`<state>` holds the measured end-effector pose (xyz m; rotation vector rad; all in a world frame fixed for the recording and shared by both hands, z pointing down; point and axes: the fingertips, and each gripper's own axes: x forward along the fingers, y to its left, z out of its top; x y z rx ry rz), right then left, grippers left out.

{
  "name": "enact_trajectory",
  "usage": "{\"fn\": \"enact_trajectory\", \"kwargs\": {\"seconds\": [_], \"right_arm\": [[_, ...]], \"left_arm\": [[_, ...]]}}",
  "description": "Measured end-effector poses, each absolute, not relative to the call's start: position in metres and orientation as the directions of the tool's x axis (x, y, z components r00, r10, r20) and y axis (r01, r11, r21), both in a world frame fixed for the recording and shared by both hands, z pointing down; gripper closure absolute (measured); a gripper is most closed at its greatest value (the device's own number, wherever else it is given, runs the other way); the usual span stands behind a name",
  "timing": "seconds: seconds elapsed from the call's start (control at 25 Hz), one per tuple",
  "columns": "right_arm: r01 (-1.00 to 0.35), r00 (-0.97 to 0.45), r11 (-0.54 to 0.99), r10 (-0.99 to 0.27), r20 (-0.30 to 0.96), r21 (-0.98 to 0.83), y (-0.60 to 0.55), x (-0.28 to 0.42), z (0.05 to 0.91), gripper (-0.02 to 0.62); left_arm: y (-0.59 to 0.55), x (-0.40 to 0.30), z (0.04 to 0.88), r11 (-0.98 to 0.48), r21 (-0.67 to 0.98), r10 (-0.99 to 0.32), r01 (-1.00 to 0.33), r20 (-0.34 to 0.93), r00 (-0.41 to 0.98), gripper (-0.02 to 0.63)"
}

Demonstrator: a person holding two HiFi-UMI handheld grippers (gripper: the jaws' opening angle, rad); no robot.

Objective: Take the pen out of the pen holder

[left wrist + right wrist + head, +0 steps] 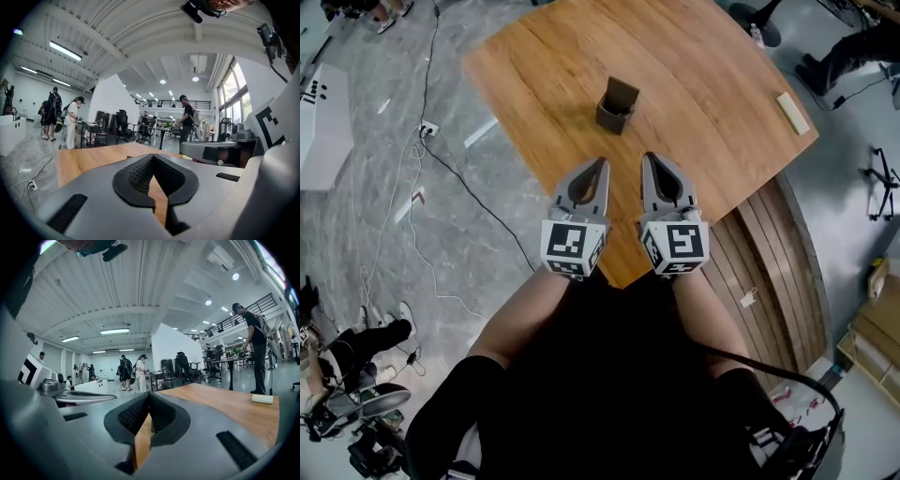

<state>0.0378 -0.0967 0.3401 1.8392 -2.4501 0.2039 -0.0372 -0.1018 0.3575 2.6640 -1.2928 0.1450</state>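
Note:
A dark, boxy pen holder (617,105) stands near the middle of the wooden table (694,66) in the head view. I cannot make out a pen in it from here. My left gripper (602,161) and right gripper (647,157) hover side by side over the table's near corner, well short of the holder. Both are shut with nothing between their jaws. In the left gripper view my left gripper (153,157) has its jaws meeting at the tip. The same holds for my right gripper (149,393) in the right gripper view. Both those views miss the holder.
A small white block (792,112) lies near the table's right edge and shows as a white block (262,399) in the right gripper view. Cables and a power strip (428,129) lie on the floor at left. Curved wooden slats (778,272) run beside the table at right. Several people stand farther off.

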Motion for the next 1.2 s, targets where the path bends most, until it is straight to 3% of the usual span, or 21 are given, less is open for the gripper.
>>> {"fn": "enact_trajectory", "kwargs": {"seconds": [0.48,0.84,1.04,1.2], "right_arm": [[-0.946,-0.323,0.304,-0.917,0.233,-0.114,-0.178,0.050,0.400,0.581],[-0.935,-0.355,0.310,-0.837,0.416,-0.173,-0.227,0.053,0.484,0.580],[-0.926,-0.375,0.311,-0.826,0.421,-0.216,-0.242,0.053,0.503,0.577],[-0.913,-0.405,0.329,-0.800,0.442,-0.242,-0.251,0.049,0.522,0.534]], "left_arm": [[-0.179,-0.016,0.411,-0.574,0.140,-0.772,-0.807,0.236,0.590,0.606],[-0.229,-0.009,0.466,-0.563,0.142,-0.759,-0.814,0.302,0.577,0.605],[-0.244,-0.008,0.488,-0.545,0.168,-0.754,-0.822,0.332,0.568,0.605],[-0.247,-0.005,0.509,-0.540,0.184,-0.743,-0.822,0.355,0.567,0.606]]}}
